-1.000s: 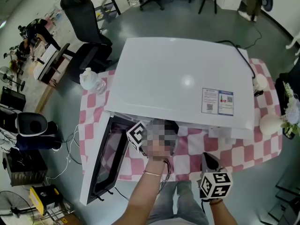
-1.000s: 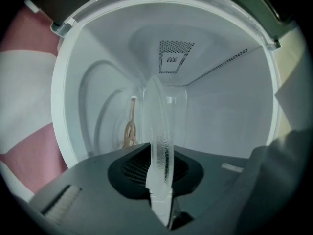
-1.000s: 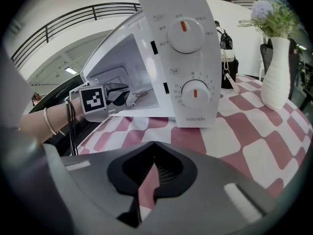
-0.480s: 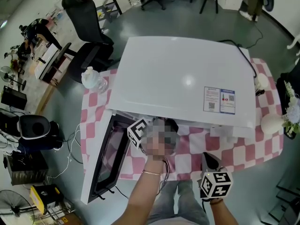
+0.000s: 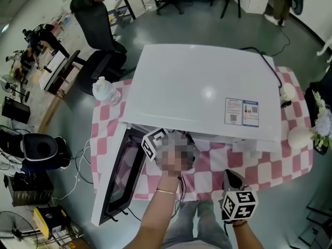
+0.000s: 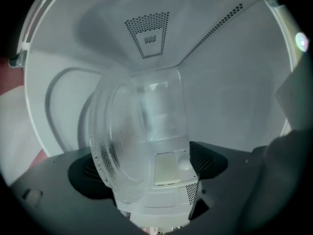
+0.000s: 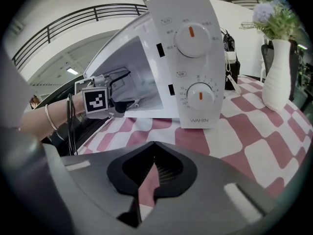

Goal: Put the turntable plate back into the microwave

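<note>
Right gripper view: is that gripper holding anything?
No, the right gripper has its jaws shut together with nothing between them, above the checked tablecloth.

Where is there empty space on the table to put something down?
The checked cloth in front of the microwave is bare on the right, as far as the vase. The left is crowded: the open door sticks out, and the glass plate sits in the opening.

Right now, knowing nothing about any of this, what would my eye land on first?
The big white microwave on a pink-checked tablecloth, its door swung open at the left. Inside it, the jaws of the left gripper have just been opening, with the clear glass turntable plate between them. A white vase of flowers stands at the table's right.
</note>
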{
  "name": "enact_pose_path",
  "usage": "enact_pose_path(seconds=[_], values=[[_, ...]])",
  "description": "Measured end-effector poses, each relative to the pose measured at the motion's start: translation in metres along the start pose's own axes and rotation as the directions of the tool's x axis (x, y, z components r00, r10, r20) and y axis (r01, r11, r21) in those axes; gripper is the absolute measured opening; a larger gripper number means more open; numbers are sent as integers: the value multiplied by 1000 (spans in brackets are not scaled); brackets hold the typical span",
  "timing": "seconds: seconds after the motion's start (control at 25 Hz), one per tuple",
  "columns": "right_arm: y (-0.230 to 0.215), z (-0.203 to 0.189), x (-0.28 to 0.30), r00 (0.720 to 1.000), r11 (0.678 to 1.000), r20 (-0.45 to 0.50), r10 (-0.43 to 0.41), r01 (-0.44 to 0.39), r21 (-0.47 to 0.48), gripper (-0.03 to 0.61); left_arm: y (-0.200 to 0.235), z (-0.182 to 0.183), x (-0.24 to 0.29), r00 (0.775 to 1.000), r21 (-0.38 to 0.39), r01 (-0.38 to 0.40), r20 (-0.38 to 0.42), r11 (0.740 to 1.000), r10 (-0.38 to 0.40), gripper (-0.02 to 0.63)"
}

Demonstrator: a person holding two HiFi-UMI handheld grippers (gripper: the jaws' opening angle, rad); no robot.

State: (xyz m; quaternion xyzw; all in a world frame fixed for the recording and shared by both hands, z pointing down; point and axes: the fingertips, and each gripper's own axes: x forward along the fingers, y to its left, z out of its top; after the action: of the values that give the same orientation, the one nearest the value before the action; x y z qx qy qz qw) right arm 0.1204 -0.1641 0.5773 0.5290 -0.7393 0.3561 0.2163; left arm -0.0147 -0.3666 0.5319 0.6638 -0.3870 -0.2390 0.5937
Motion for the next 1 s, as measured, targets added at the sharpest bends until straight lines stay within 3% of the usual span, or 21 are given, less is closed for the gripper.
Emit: enact_pose_path(seconds=[0.36, 0.72, 1.0], values=[[5, -3, -5, 1000, 1000, 2, -1, 1, 0, 9, -12, -8, 0, 999, 153, -3, -48, 988, 11, 505], [5, -9, -10, 1000, 1000, 3, -4, 4, 5, 9, -5, -19, -3, 992, 283, -60, -88, 957, 88, 506], [5, -12, -12, 1000, 1000, 1, -6, 6, 5, 9, 1, -25, -2, 971, 451, -126, -125, 884, 202, 512]])
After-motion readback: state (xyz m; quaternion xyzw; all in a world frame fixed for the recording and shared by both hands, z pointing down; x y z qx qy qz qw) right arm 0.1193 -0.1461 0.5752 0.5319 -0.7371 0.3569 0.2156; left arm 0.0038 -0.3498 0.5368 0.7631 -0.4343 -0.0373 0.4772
